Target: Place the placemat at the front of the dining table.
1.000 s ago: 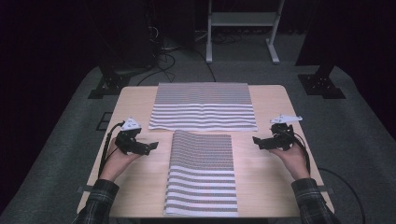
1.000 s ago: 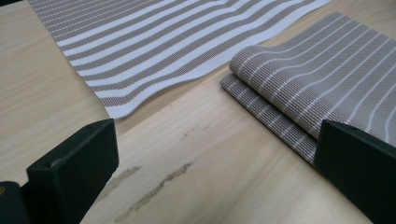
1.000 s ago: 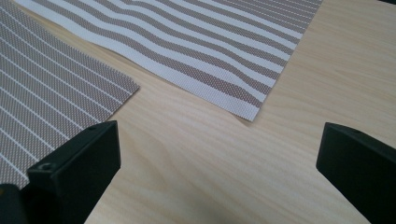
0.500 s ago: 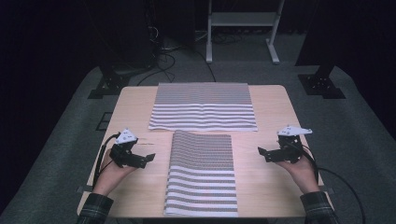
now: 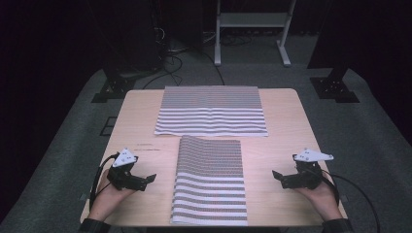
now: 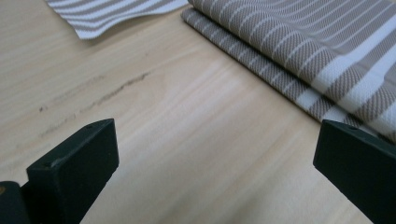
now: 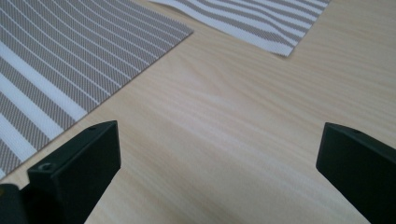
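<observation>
Left hand-held gripper [image 5: 151, 178] gapes beside folded striped cloth [image 5: 209, 180]; right hand-held gripper [image 5: 275, 174] likewise agape.

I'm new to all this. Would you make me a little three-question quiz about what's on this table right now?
1. True or false: the left claw is clamped on the near striped cloth.
2. How many striped cloths lie on the table? A) one B) two C) three
3. Fill in: the far striped cloth lies flat, while the near one shows a doubled, ______ edge in the left gripper view.

Key:
1. False. Its jaws stand wide apart over bare wood beside the cloth.
2. B.
3. Folded. The right claw is open too, and holds nothing.
</observation>
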Available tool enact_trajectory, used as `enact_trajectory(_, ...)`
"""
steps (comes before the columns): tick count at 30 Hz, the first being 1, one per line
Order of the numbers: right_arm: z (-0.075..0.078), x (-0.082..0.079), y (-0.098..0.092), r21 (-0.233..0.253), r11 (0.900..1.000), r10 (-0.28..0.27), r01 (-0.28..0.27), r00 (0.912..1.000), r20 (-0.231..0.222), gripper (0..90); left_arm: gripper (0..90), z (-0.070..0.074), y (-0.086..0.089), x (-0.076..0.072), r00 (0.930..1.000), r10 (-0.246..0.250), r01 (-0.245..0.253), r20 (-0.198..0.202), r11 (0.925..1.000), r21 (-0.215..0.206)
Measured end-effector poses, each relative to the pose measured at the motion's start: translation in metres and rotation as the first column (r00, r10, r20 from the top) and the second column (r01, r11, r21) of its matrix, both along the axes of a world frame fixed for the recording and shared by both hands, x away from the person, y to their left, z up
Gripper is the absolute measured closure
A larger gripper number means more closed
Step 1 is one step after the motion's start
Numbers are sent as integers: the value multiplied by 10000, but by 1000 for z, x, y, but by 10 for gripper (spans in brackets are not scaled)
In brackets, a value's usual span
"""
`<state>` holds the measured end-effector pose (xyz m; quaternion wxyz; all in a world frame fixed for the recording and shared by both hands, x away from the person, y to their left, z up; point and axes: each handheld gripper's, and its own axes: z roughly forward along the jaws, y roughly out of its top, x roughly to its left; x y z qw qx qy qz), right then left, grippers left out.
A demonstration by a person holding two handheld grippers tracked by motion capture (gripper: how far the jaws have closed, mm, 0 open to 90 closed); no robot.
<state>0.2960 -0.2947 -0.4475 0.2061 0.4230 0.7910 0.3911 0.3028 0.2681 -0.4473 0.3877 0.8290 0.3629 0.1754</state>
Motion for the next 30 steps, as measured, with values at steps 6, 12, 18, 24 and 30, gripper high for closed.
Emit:
enact_trajectory(6,-12,-12,-7,-151,9998,-93,90,9998,-185,0,0,-12,7,-17,9997,75,-67,-222,9995,323)
enact_trajectory(12,-23,-21,-14,-411,9991,-148,128,9987,-493,0,0,-23,12,-28,9990,109,-82,-442,9982,596)
enact_trajectory(18,-30,-26,-20,-491,9986,-240,209,9977,-635,0,0,-28,14,-34,9984,98,-60,-556,9976,688)
enact_trajectory(24,-37,-25,-21,-842,9961,-312,247,9965,-774,0,0,-34,13,-32,9972,30,30,-742,9968,802)
enact_trajectory(30,-41,-24,-22,-854,9960,-349,269,9950,-938,0,0,-37,15,-31,9983,-66,102,-575,9980,631)
